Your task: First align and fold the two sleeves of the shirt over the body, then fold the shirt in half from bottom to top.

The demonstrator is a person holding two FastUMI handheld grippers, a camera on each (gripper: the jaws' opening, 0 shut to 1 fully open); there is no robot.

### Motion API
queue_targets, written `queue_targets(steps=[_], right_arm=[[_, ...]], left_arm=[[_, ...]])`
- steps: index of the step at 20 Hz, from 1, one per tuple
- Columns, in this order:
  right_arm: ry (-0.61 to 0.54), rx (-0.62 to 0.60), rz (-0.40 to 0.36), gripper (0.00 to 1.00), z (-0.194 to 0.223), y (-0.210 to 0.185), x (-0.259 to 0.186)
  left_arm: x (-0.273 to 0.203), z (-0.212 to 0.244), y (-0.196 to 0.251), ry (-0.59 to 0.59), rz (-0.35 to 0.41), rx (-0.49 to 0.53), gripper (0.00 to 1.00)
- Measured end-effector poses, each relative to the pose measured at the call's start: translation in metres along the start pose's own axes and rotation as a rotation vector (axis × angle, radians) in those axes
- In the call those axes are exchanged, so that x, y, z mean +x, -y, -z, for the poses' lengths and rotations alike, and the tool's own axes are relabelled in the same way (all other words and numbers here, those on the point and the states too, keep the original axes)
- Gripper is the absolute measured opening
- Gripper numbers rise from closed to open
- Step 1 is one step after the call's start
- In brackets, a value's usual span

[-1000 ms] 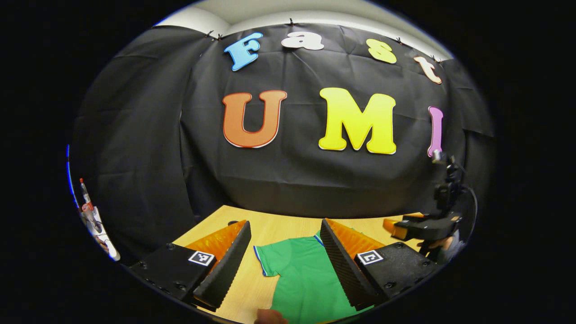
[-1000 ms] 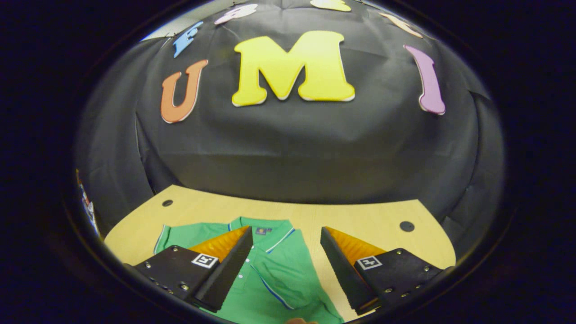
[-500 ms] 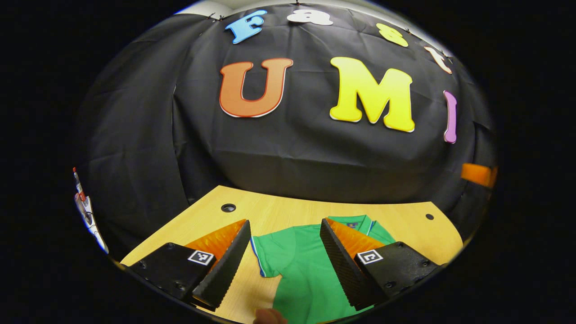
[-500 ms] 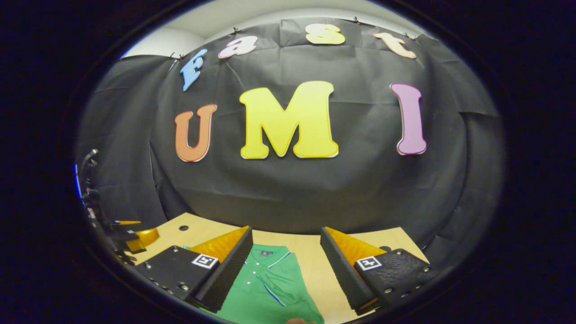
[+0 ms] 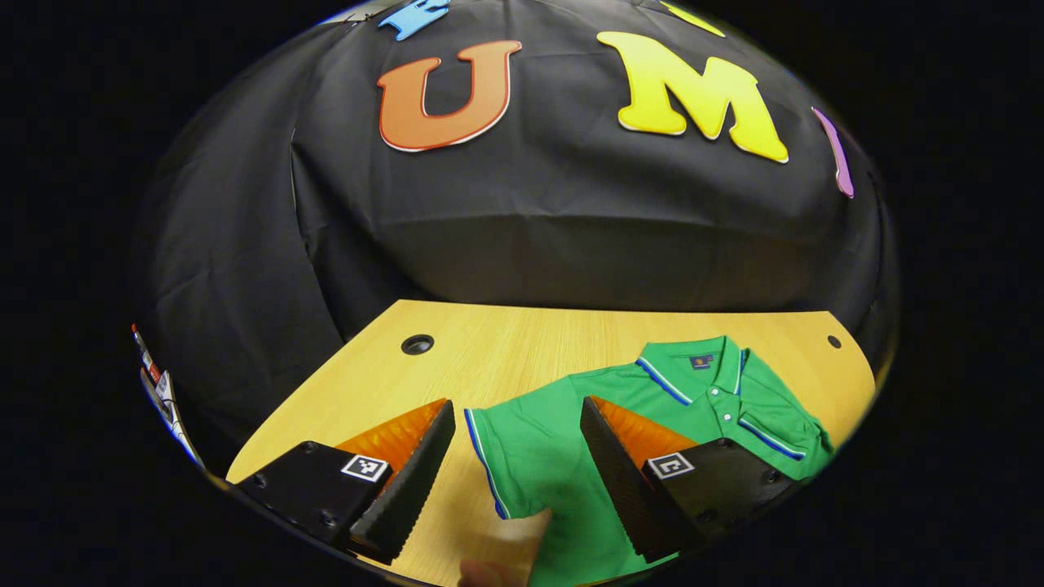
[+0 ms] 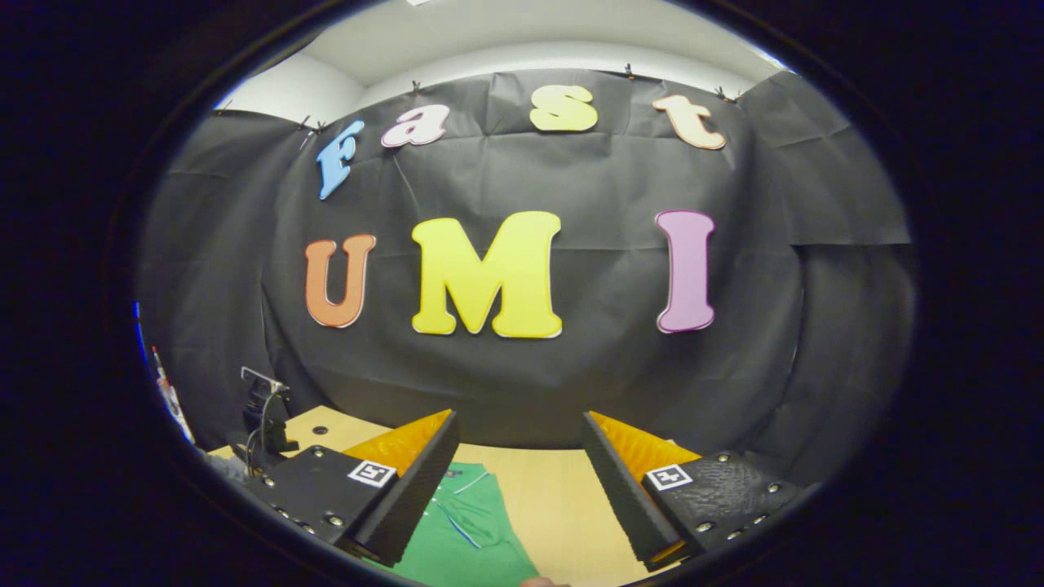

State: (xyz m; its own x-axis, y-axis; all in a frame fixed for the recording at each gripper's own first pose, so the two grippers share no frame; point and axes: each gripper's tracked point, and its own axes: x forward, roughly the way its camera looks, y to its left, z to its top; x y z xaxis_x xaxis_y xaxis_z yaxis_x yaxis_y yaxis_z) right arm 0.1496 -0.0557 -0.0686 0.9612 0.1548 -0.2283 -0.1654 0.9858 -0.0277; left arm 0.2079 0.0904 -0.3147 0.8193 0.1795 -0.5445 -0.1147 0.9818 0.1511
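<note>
Your left gripper frames the green polo shirt's collar; your right gripper its corner. Both jaws released.

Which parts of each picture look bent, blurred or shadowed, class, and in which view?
Left gripper view: the fisheye bows the table edge; the shirt is evenly lit and sharp; a blurred fingertip sits at the bottom edge. Right gripper view: the booth wall bulges outward, and the shirt is sharp.

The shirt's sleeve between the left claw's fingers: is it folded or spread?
Spread. The sleeve lies flat on the table, pointing away from the shirt body.
</note>
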Motion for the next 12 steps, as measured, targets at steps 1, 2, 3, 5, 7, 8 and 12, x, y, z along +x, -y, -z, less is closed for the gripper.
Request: queue_targets(steps=[1,2,3,5,7,8,12], right_arm=[[0.000,0.009,0.016,0.95,-0.004,0.008,-0.007],[-0.003,0.018,0.031,0.95,-0.007,0.014,-0.012],[-0.003,0.023,0.044,0.95,-0.010,0.020,-0.017],[-0.005,0.030,0.066,0.95,-0.015,0.031,-0.027],[-0.002,0.029,0.084,0.95,-0.019,0.039,-0.034],[0.001,0.022,0.093,0.95,-0.021,0.044,-0.039],[-0.004,-0.007,0.114,0.95,-0.026,0.053,-0.050]], left_arm=[[0.008,0.003,-0.001,-0.005,-0.008,-0.005,0.99],[0.015,0.006,-0.003,-0.018,-0.019,-0.012,0.99],[0.023,0.010,-0.005,-0.034,-0.026,-0.022,0.99],[0.040,0.017,-0.013,-0.072,-0.051,-0.069,0.99],[0.055,0.024,-0.021,-0.115,-0.080,-0.120,0.99],[0.062,0.026,-0.025,-0.133,-0.098,-0.138,1.00],[0.079,0.052,-0.034,-0.279,-0.141,-0.197,1.00]])
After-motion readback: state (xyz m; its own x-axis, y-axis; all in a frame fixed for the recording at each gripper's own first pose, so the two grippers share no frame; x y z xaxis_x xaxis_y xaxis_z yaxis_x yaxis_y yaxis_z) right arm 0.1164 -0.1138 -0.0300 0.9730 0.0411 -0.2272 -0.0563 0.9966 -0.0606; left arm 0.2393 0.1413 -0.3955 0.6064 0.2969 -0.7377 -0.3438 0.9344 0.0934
